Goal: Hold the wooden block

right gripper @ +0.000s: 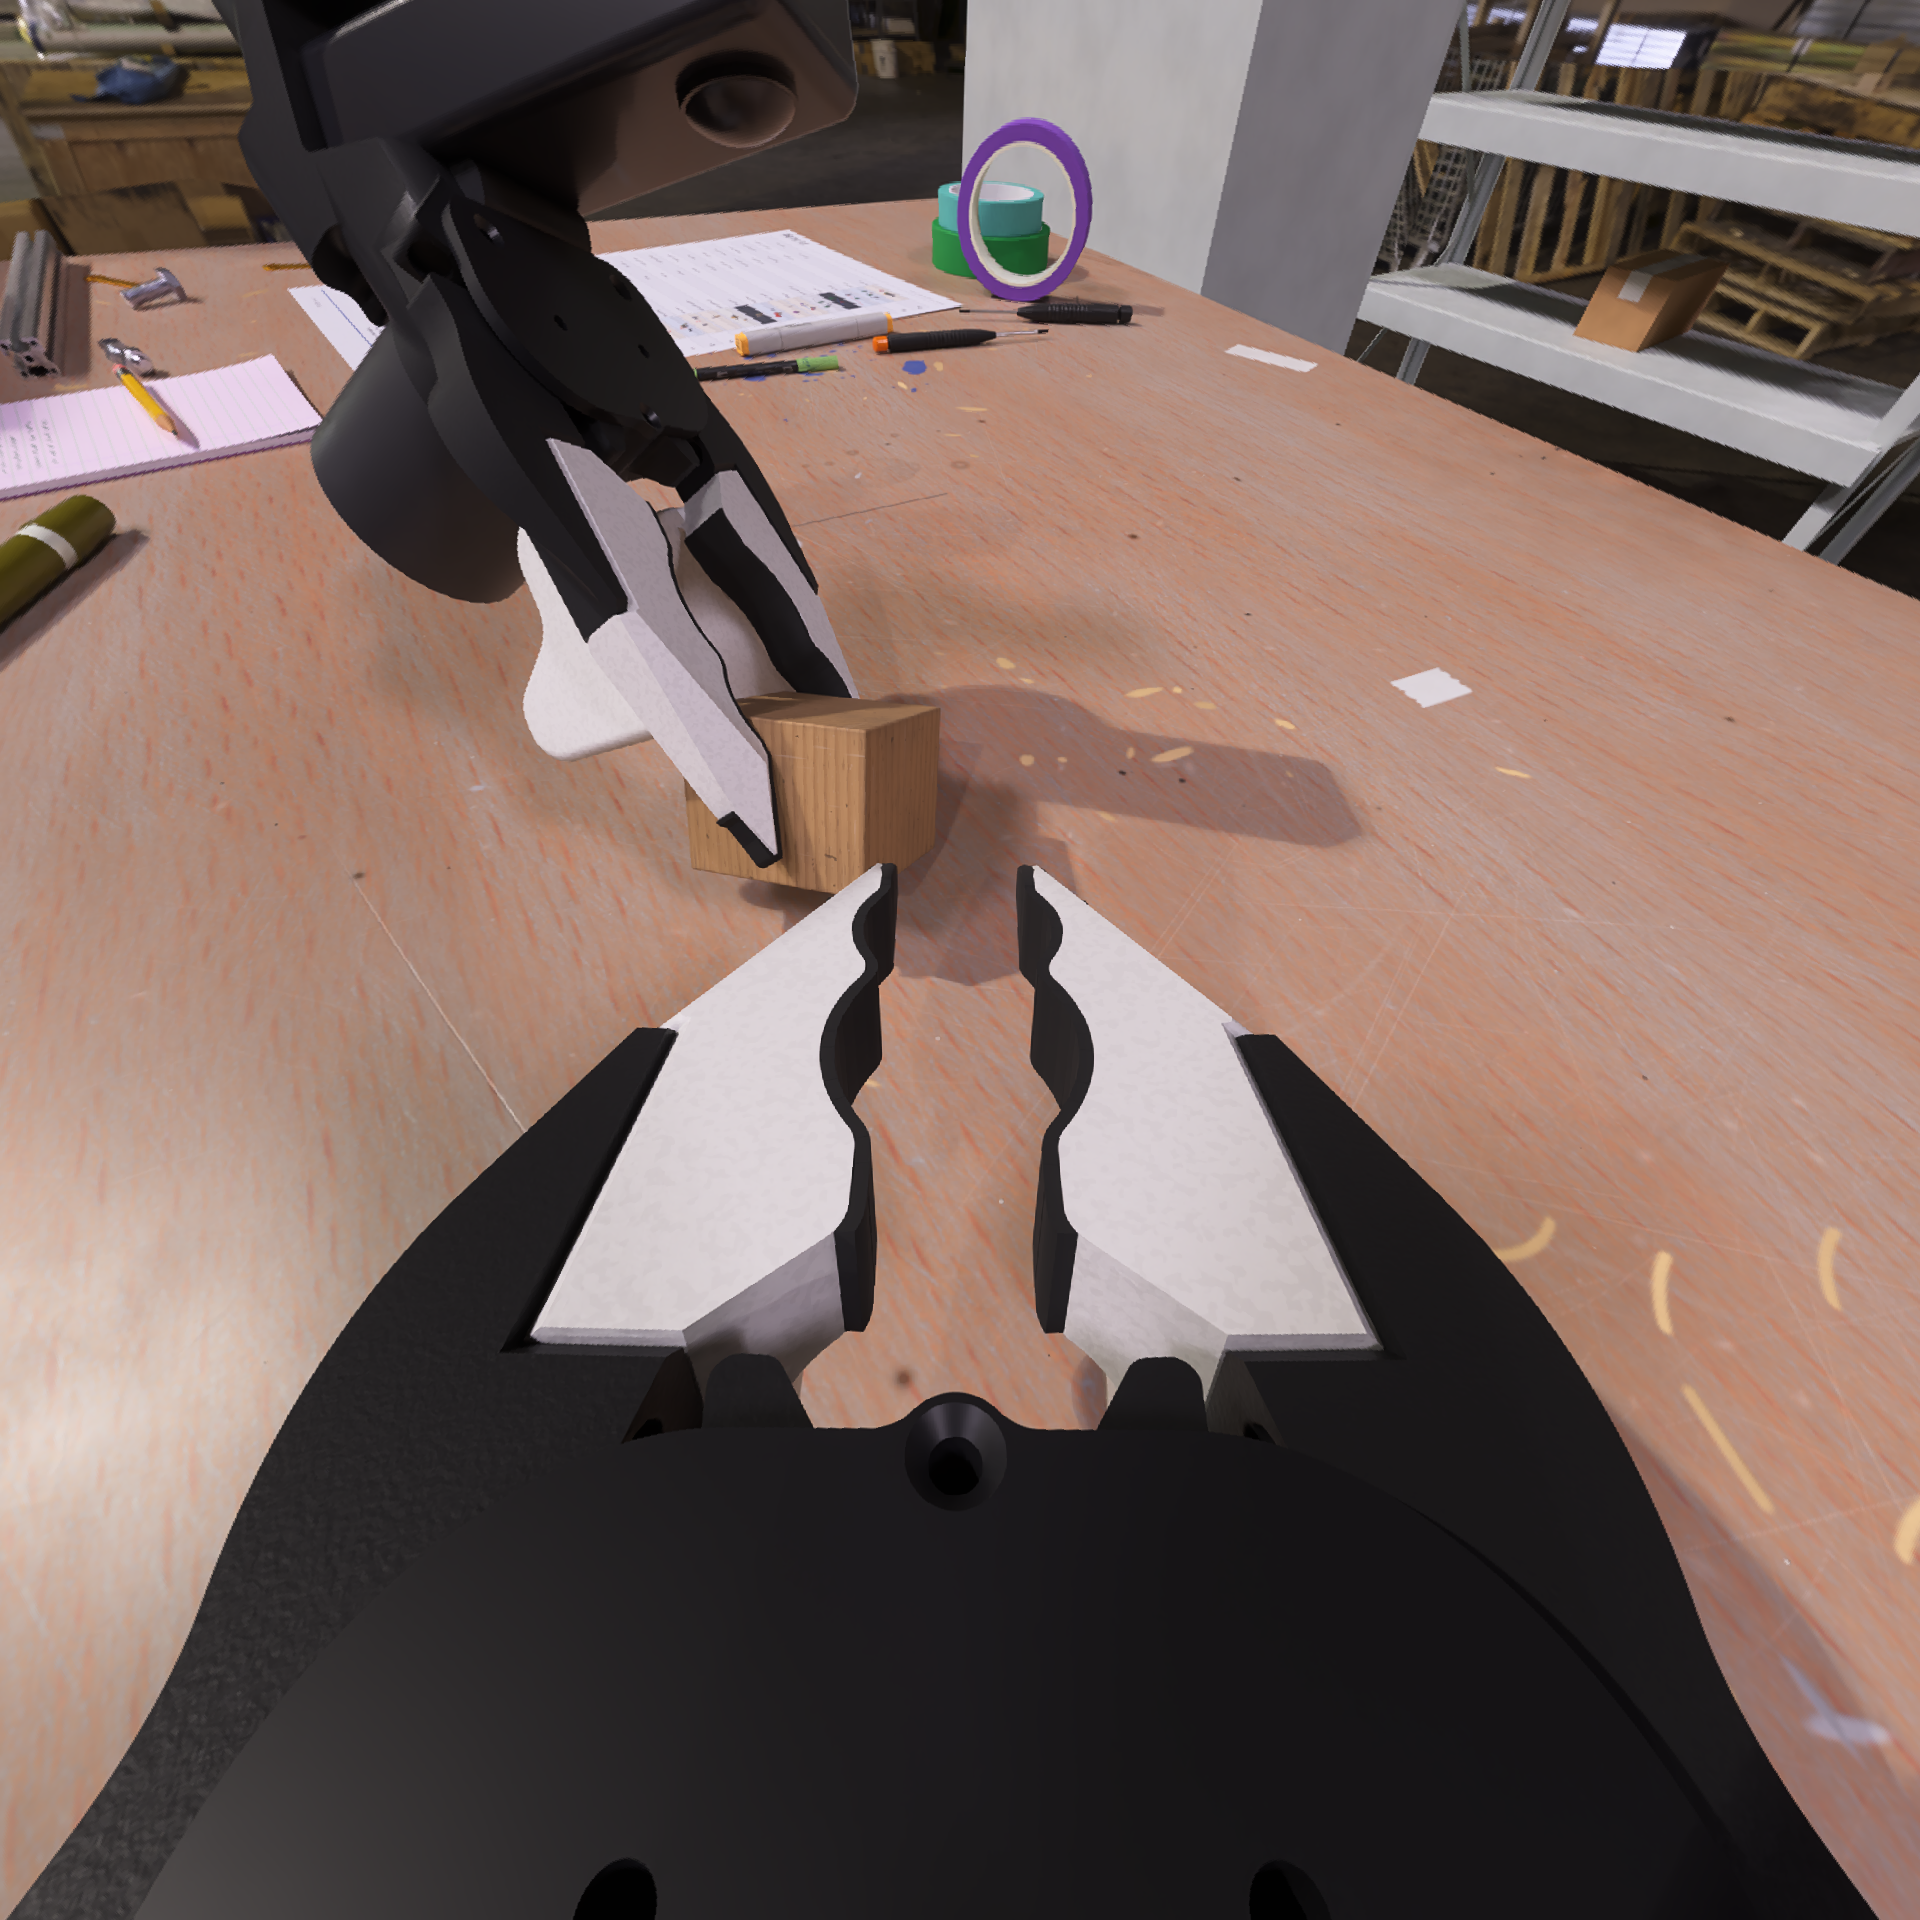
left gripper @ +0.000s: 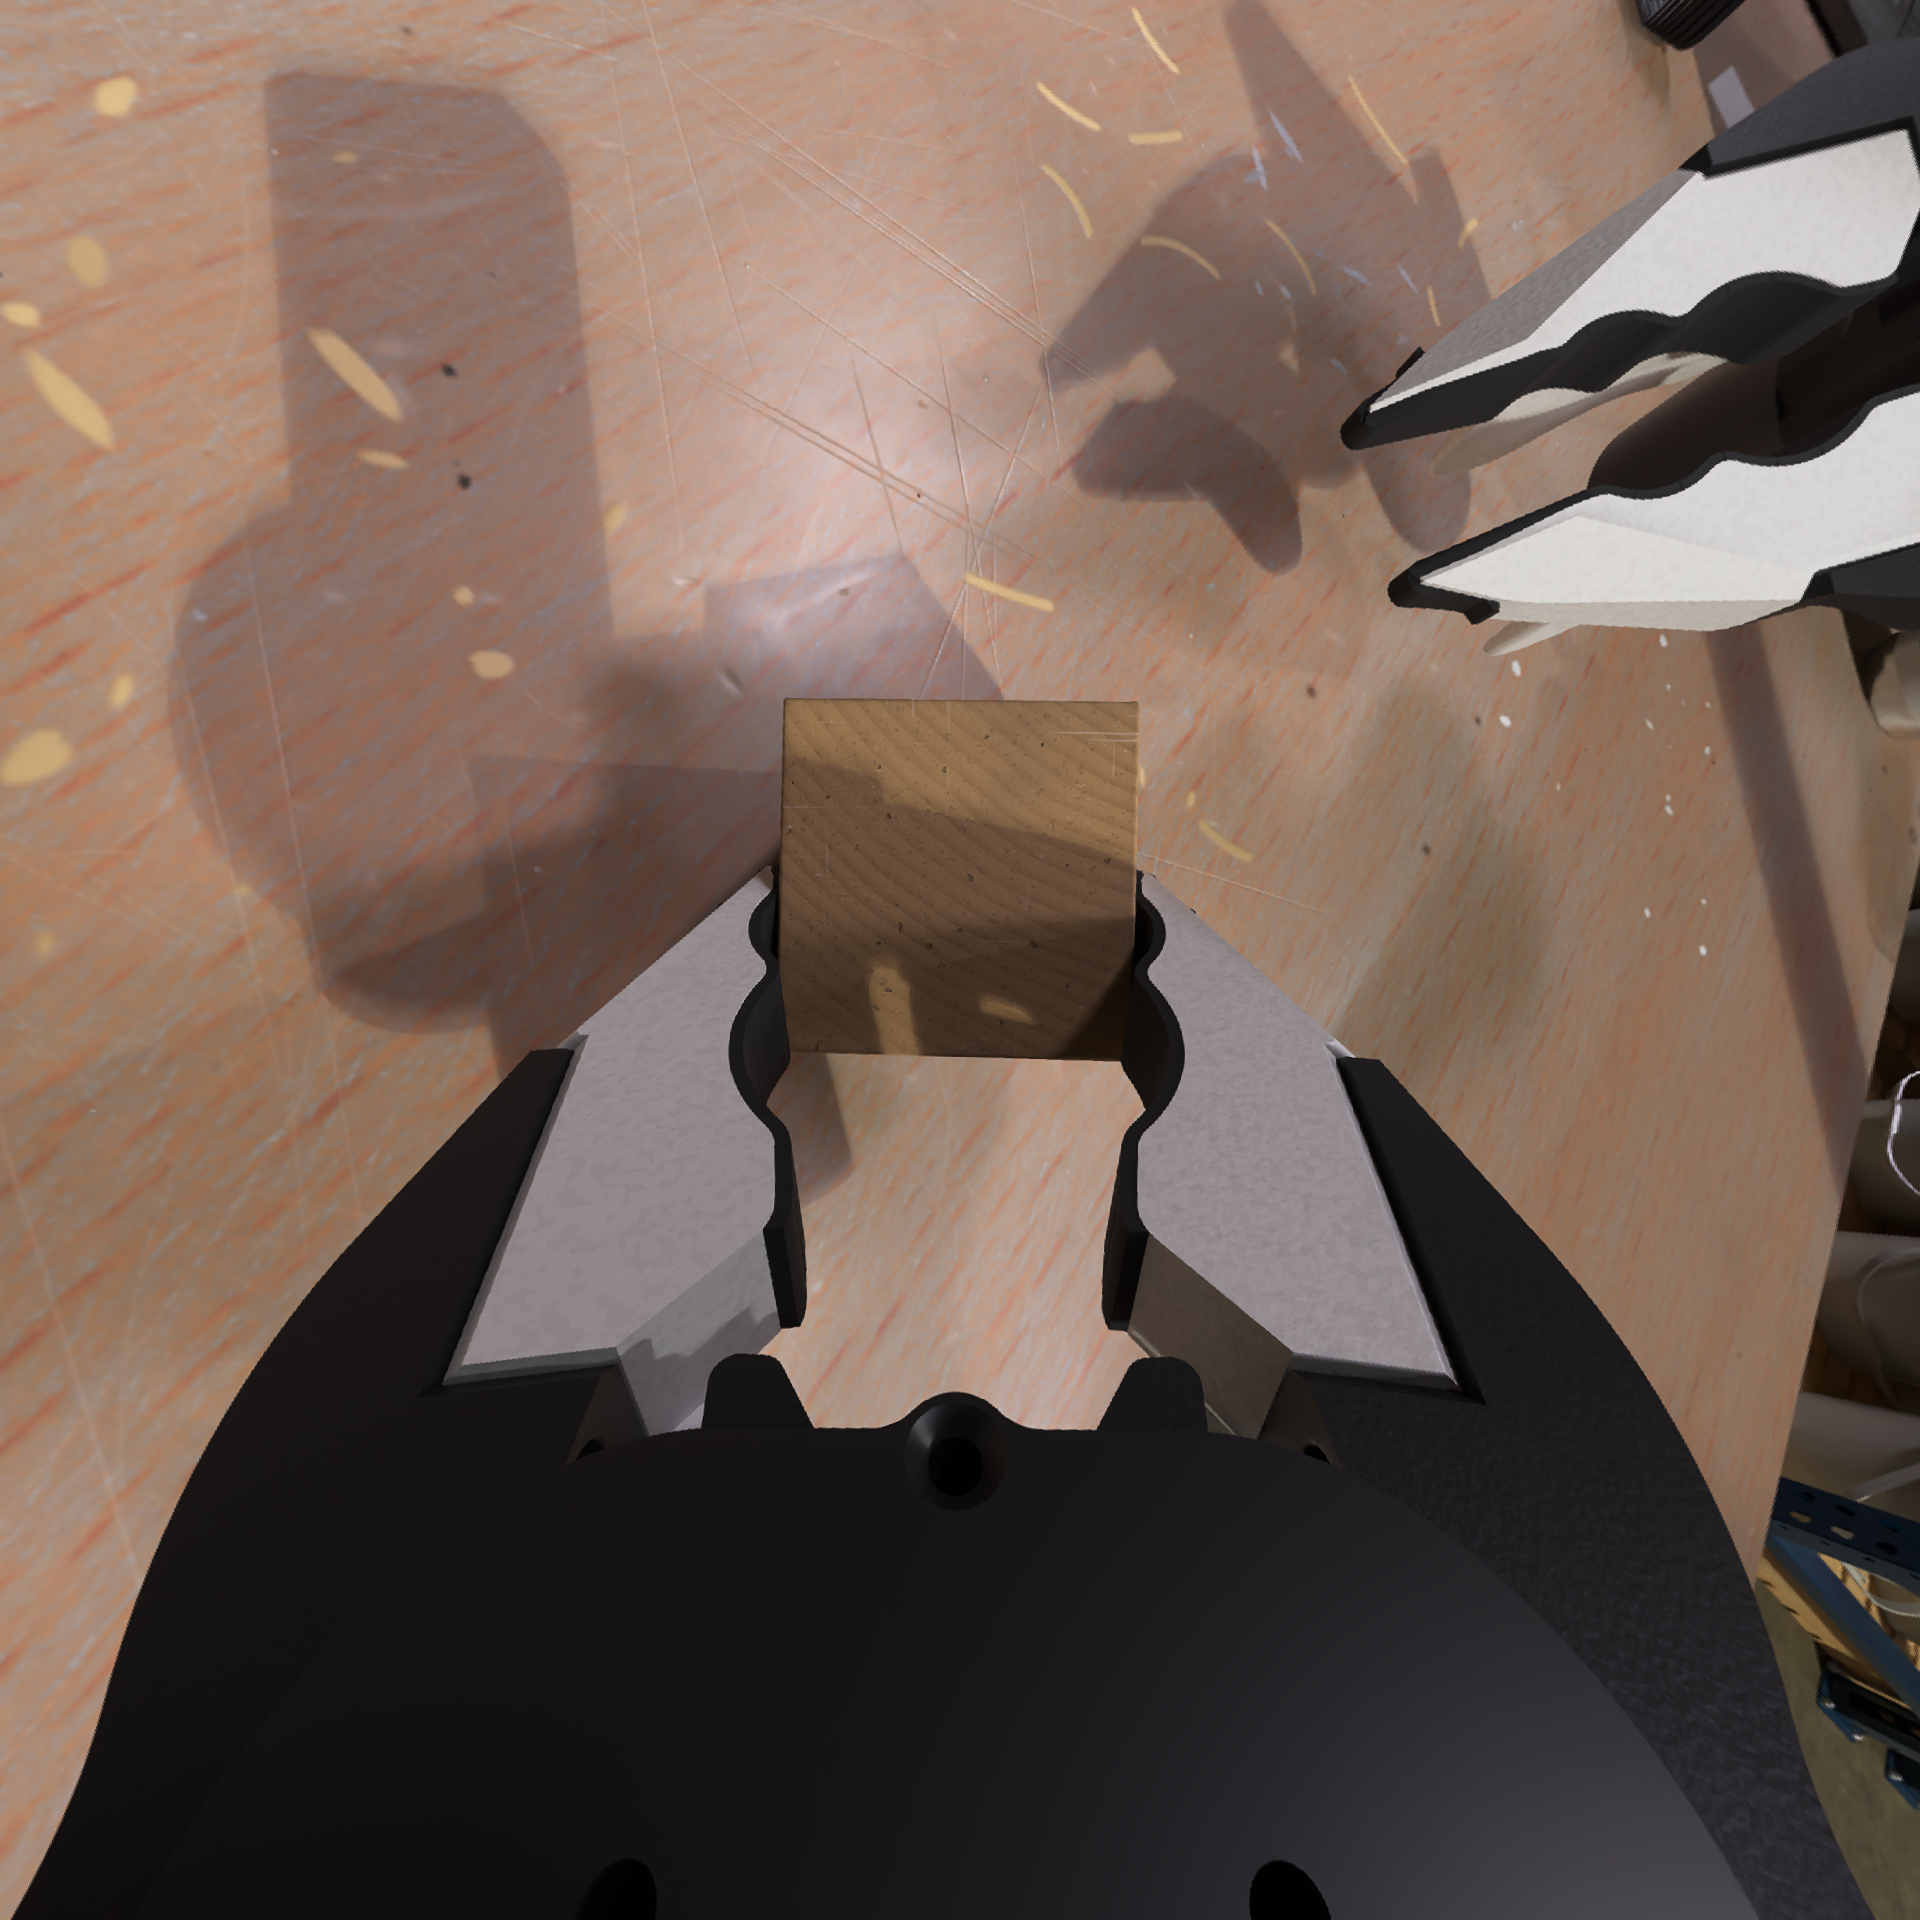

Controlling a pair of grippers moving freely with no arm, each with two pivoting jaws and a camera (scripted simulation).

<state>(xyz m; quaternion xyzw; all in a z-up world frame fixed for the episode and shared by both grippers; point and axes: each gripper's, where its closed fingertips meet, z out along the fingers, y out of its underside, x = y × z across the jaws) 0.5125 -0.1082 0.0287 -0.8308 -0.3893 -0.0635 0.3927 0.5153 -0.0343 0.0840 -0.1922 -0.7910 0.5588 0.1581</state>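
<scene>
Wooden and light brown, the block (left gripper: 956, 883) sits on the pinkish counter (left gripper: 727, 364) in the left wrist view, caught between the two fingertips of the left tool (left gripper: 956, 914), whose dark pads press its left and right sides; its far half juts beyond the tips. It is close to a cube, so no long axis shows, and its faces run square to the fingers. The right tool (left gripper: 1382, 509) hangs off to the upper right, well apart. In the right wrist view the block (right gripper: 852, 790) rests flat on the counter (right gripper: 1351, 935), clamped by the steeply tilted left tool (right gripper: 805, 764), just beyond the left fingertip of the right tool (right gripper: 956, 883), which stands narrowly parted and holds nothing.
</scene>
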